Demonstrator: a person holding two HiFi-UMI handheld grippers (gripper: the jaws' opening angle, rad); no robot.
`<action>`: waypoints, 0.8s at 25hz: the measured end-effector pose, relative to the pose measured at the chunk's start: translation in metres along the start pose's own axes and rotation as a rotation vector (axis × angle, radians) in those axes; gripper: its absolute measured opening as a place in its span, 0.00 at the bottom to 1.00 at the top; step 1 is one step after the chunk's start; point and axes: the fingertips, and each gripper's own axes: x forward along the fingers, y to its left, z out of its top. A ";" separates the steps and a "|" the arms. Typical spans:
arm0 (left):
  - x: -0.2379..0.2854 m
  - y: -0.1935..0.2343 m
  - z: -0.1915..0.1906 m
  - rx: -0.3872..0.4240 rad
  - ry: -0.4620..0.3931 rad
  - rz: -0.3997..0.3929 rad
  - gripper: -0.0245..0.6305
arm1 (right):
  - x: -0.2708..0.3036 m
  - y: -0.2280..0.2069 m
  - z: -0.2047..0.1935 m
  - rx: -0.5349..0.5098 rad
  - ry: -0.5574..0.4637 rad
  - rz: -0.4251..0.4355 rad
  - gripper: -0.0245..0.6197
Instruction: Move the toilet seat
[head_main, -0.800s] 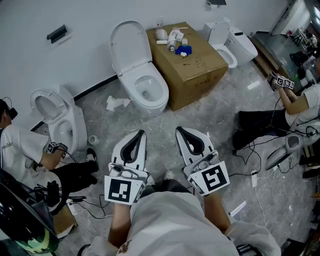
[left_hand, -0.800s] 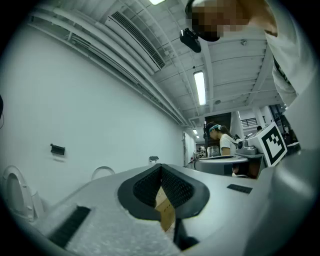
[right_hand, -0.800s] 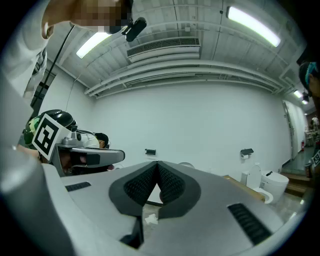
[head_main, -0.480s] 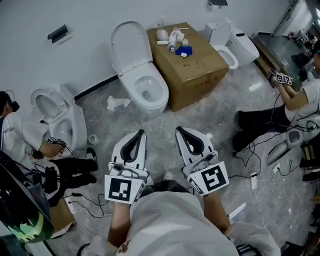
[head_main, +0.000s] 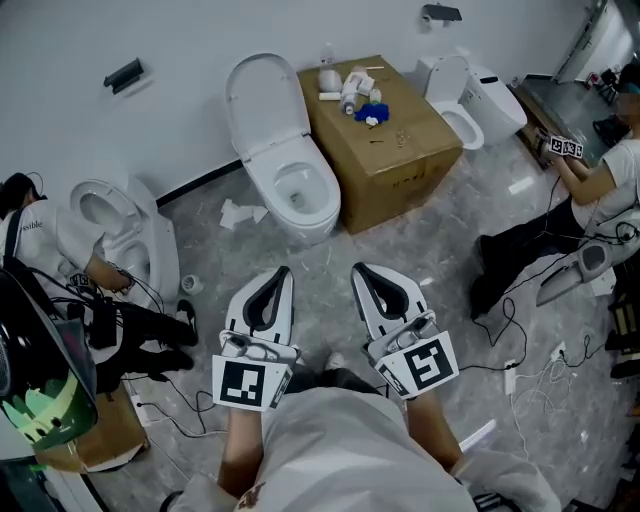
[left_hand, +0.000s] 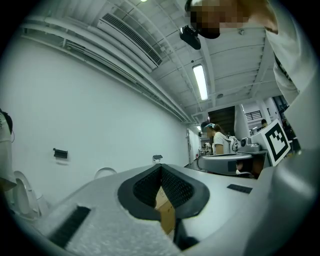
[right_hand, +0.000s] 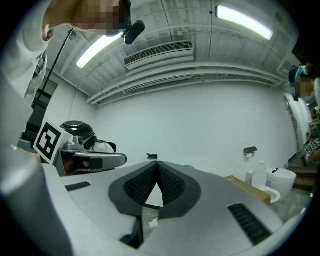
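White toilet seat (head_main: 262, 100) | raised against wall (head_main: 170, 40) | bowl (head_main: 300, 192) points away from wall

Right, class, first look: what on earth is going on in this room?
A person holds the left gripper and right gripper side by side, both shut and empty, short of a toilet whose lid stands up. Neither touches it. A box sits beside the toilet; other people crouch nearby.
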 end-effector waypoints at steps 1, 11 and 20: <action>0.002 -0.002 0.001 0.002 0.000 -0.001 0.05 | 0.000 -0.002 0.001 0.002 -0.001 0.003 0.06; 0.031 0.020 -0.009 -0.001 -0.005 -0.014 0.05 | 0.036 -0.018 -0.006 -0.011 0.004 -0.002 0.06; 0.075 0.070 -0.021 -0.029 -0.006 -0.038 0.05 | 0.095 -0.035 -0.018 -0.021 0.042 -0.029 0.06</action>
